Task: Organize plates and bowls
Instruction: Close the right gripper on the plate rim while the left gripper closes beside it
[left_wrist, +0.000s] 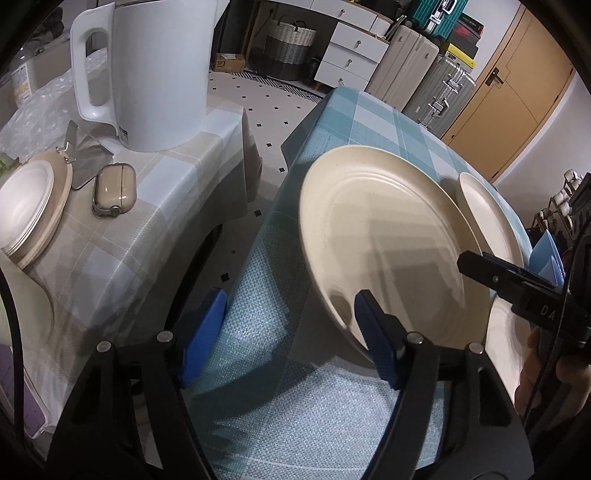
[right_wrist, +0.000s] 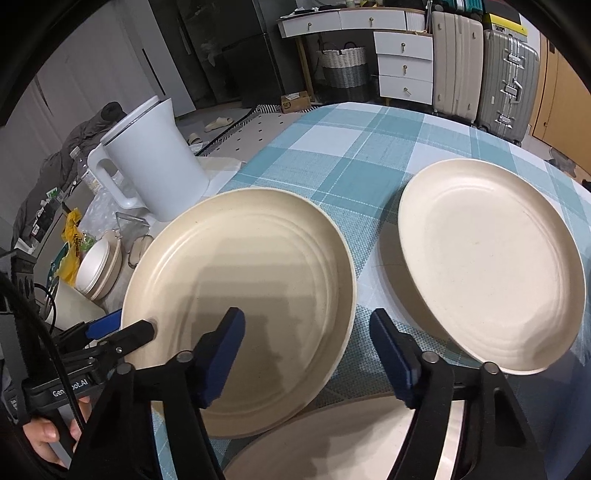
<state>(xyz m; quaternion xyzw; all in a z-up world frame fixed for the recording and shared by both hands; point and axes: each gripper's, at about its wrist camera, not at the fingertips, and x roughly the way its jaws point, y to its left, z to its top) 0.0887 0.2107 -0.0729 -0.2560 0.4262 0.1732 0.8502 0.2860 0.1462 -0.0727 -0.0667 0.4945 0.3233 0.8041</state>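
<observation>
The round cream plate (right_wrist: 240, 306) lies on the teal checked worktop (right_wrist: 351, 155), its edges between both half-spread claws, left claw (left_wrist: 291, 328) and right claw (right_wrist: 306, 354), neither visibly pinching; an uneven squeeze could tip it against the second cream plate (right_wrist: 491, 258) just beyond the right claw.

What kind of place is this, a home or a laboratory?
Most likely a lived-in home. Cream plates lie on a checked tablecloth, an electric kettle stands on a side table, and suitcases and a white chest of drawers line the far wall.
</observation>
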